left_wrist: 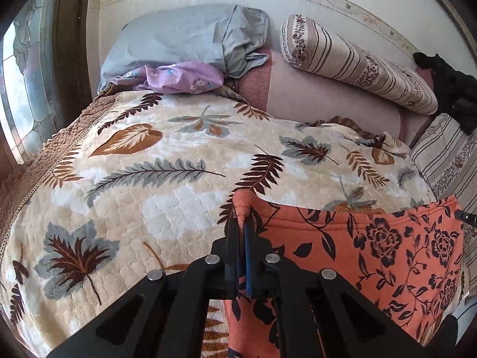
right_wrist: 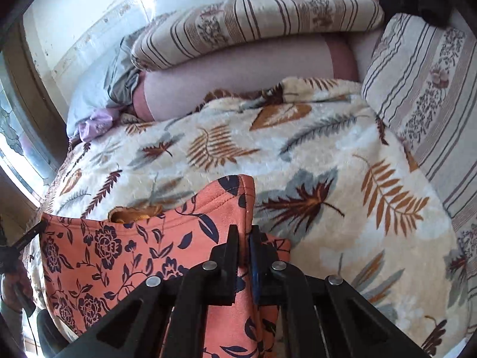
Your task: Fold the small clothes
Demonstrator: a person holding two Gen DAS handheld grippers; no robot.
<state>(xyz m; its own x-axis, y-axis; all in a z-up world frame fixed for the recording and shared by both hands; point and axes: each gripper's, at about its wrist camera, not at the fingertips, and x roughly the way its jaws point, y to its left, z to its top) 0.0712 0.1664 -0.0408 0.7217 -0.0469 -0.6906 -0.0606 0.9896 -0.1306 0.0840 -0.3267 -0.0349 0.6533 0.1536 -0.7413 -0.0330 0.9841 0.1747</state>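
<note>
An orange garment with a dark flower print (left_wrist: 372, 253) hangs stretched between my two grippers above the bed. My left gripper (left_wrist: 243, 220) is shut on its upper left corner, with cloth pinched between the jaws. In the right wrist view the same garment (right_wrist: 119, 253) spreads to the left. There my right gripper (right_wrist: 246, 232) is shut on the upper right corner. The tip of the right gripper (left_wrist: 466, 217) shows at the cloth's far edge in the left view. The left gripper (right_wrist: 29, 235) shows at the left edge of the right view. The garment's lower part is hidden behind the grippers.
A cream blanket with a leaf print (left_wrist: 179, 179) covers the bed. Striped pillows (left_wrist: 357, 65) (right_wrist: 423, 95), a grey pillow (left_wrist: 184, 41) and a purple cloth (left_wrist: 184, 77) lie along the wall. A black item (left_wrist: 453, 89) sits far right. A window (left_wrist: 21, 89) is left.
</note>
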